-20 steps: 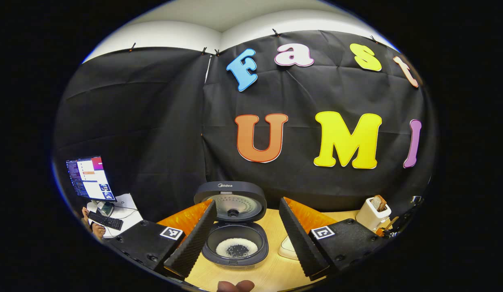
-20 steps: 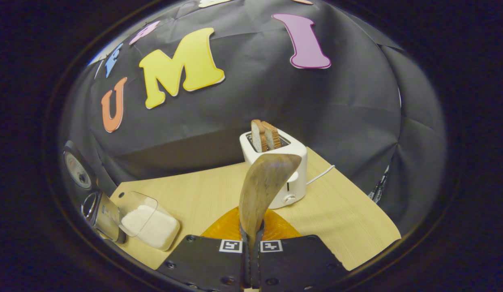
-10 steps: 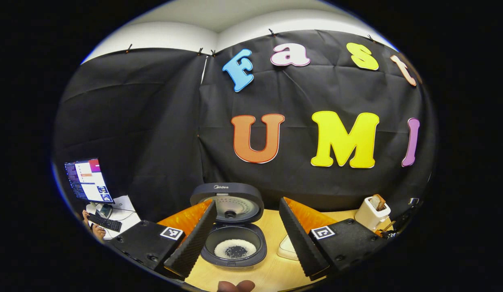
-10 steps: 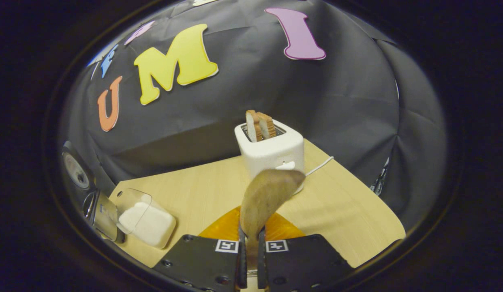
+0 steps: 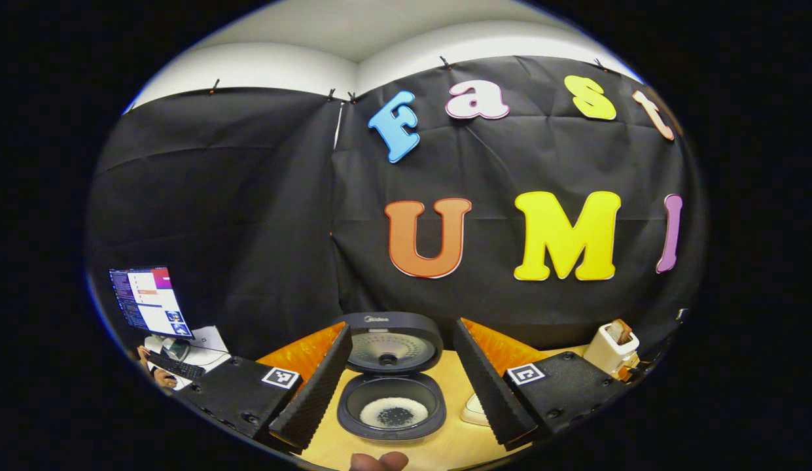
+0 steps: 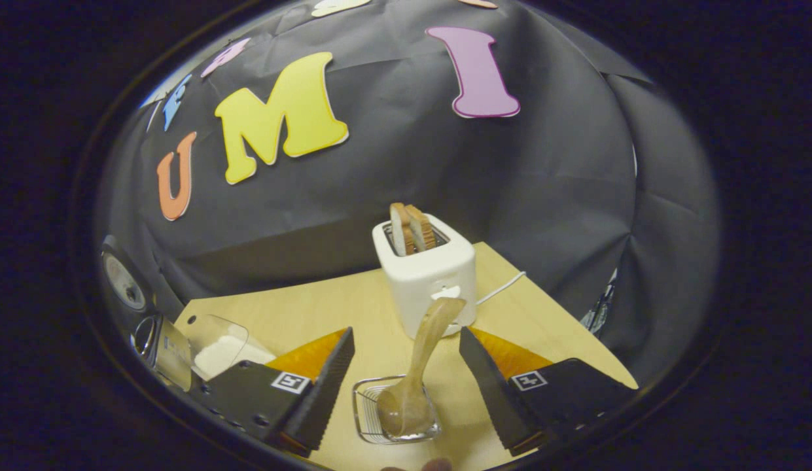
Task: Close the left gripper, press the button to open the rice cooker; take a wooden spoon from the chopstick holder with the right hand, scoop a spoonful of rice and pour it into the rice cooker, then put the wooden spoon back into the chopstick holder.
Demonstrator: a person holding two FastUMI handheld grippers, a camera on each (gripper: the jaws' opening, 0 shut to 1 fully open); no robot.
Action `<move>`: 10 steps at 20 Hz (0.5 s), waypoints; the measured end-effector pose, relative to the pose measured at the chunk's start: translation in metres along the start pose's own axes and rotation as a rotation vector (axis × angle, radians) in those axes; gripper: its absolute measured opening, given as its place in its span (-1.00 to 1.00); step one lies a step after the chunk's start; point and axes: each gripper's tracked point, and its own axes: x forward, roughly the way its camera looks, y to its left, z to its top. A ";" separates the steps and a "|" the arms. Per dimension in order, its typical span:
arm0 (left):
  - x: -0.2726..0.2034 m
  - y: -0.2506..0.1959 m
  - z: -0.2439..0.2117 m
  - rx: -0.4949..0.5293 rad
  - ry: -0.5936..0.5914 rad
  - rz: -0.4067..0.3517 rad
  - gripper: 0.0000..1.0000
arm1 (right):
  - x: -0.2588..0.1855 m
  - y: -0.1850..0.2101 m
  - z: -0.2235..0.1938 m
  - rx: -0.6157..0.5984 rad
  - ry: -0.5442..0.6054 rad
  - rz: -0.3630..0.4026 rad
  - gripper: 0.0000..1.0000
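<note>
Right gripper [image 6: 406, 386] spread wide, gripping nothing, fingers either side of the wooden spoon [image 6: 419, 366] standing in the wire chopstick holder [image 6: 396, 418]. Just behind, white toaster [image 6: 425, 271] holding bread; rice container [image 6: 216, 350] off to the side. Left gripper [image 5: 402, 383] also wide apart and empty, framing the open rice cooker [image 5: 391, 392], rice inside.

- We see the right hand-held gripper [image 6: 406, 379] spread wide now; a second ago it was clamped on the wooden spoon [image 6: 415, 366].
- The wooden spoon has left its fingers and stands free in the chopstick holder [image 6: 366, 418] on the counter [image 6: 314, 307], leaning toward the toaster [image 6: 425, 275].
- In the left gripper view, the rice cooker [image 5: 391, 386] sits slightly lower and further right.
</note>
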 end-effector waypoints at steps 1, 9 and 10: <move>0.001 0.010 0.002 -0.001 -0.004 0.022 0.98 | -0.006 -0.004 0.009 0.005 -0.020 -0.012 0.93; 0.029 0.025 0.021 0.013 -0.025 0.041 0.98 | -0.065 -0.011 0.075 -0.047 -0.152 -0.024 0.92; 0.036 0.026 0.027 0.013 -0.029 0.035 0.99 | -0.072 -0.009 0.084 -0.057 -0.171 -0.023 0.92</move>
